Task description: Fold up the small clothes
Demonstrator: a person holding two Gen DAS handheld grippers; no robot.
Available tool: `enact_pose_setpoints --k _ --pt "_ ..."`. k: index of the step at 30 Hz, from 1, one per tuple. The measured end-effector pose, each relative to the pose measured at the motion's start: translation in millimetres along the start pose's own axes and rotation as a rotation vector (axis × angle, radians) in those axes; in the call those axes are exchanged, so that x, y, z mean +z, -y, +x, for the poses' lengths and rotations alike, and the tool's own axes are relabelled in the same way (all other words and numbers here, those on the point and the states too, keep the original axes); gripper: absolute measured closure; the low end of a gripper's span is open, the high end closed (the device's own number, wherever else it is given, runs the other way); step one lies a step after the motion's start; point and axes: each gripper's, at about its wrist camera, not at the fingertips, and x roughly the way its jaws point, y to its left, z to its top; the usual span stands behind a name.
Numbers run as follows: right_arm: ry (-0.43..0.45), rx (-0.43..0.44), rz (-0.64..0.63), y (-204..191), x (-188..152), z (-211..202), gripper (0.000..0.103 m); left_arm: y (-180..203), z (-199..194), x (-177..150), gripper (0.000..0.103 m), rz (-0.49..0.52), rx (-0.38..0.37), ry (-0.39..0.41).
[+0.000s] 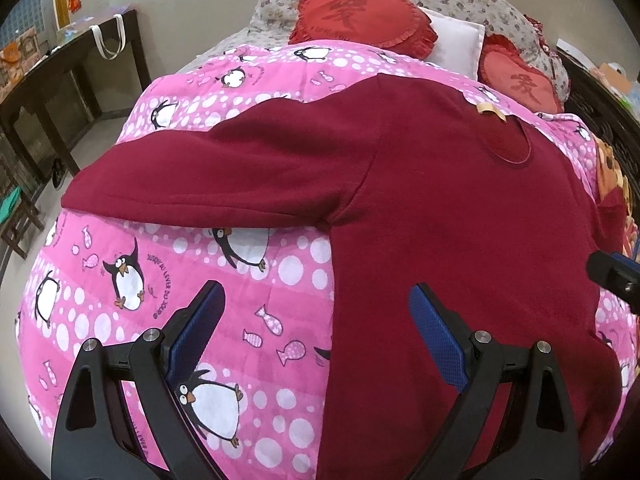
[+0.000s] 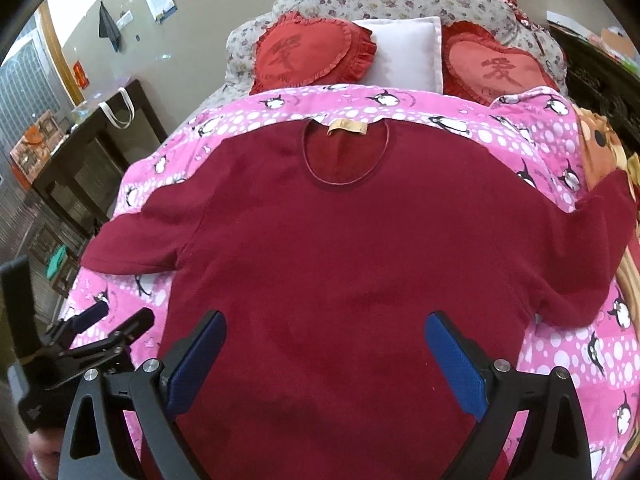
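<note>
Red top (image 2: 340,248) flat on pink penguin quilt (image 1: 248,280), bed with heart pillows (image 2: 308,52); left gripper (image 1: 316,300) and right gripper (image 2: 326,328) both spread, empty.

Left wrist: maroon shirt (image 1: 460,208) flat on penguin quilt (image 1: 132,280).
Left gripper (image 1: 316,304) jaws apart, straddling shirt's edge.

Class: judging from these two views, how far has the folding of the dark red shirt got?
Done: the dark red long-sleeved shirt lies spread flat on the penguin quilt, sleeves out. In hand: nothing; the left gripper and right gripper hover open. Left: every fold.
</note>
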Motion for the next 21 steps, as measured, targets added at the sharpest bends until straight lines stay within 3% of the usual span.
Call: enact_pose_setpoints --k 21 --pt "-0.054 -0.009 0.011 -2 0 44 0.004 -19 29 12 0.01 -0.049 0.024 -0.031"
